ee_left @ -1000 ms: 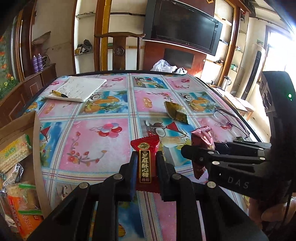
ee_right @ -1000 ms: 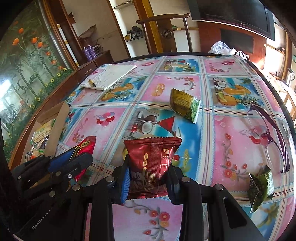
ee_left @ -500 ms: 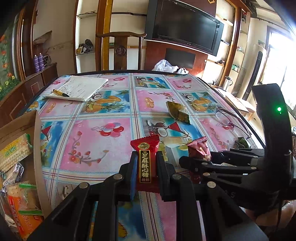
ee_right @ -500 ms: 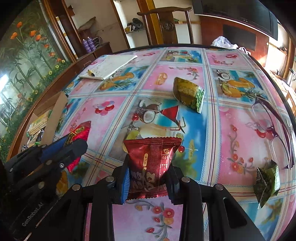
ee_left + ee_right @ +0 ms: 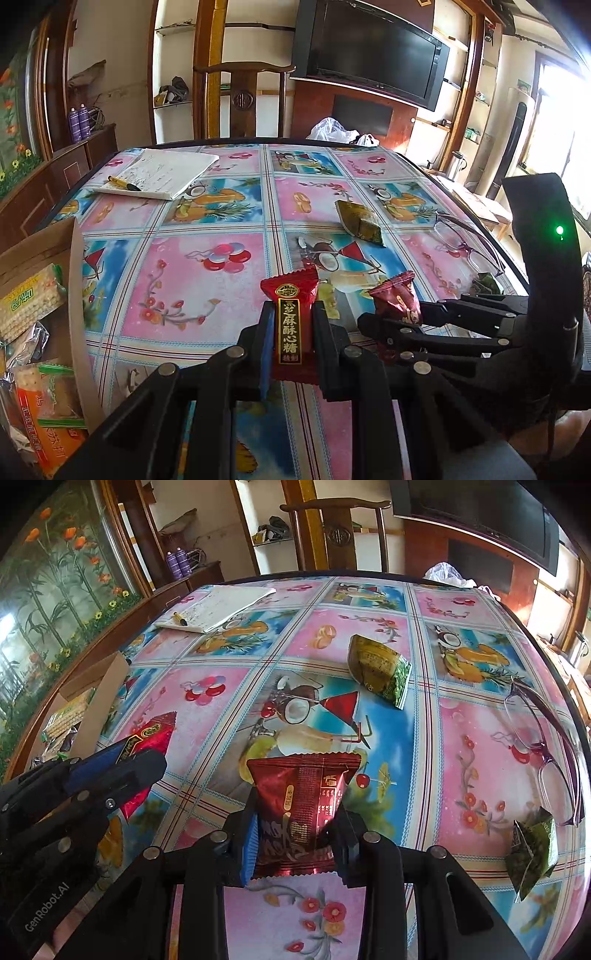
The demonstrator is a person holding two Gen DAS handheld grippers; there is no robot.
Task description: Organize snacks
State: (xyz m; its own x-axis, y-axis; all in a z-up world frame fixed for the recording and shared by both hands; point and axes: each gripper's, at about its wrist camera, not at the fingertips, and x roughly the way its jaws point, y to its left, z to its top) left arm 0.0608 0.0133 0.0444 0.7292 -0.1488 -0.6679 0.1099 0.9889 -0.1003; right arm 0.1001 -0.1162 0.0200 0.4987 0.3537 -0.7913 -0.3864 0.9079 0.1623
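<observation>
Red sesame candy (image 5: 290, 325) stands upright, clamped, just left of the dark-red snack packet (image 5: 301, 812) — also clamped. Beyond that packet lies a green packet (image 5: 380, 672); another (image 5: 532, 853) sits right, beside eyeglasses (image 5: 543, 746).

Right gripper (image 5: 397, 314) with its dark red snack packet (image 5: 397, 299) dropped lower in the left wrist view and swung a bit right; its tall body with the green light went from the frame edge to further in. In the right wrist view the table pattern and green packet (image 5: 380, 670) slid down and right as the camera tilted slightly. The left gripper (image 5: 122, 760) sat slightly higher.
</observation>
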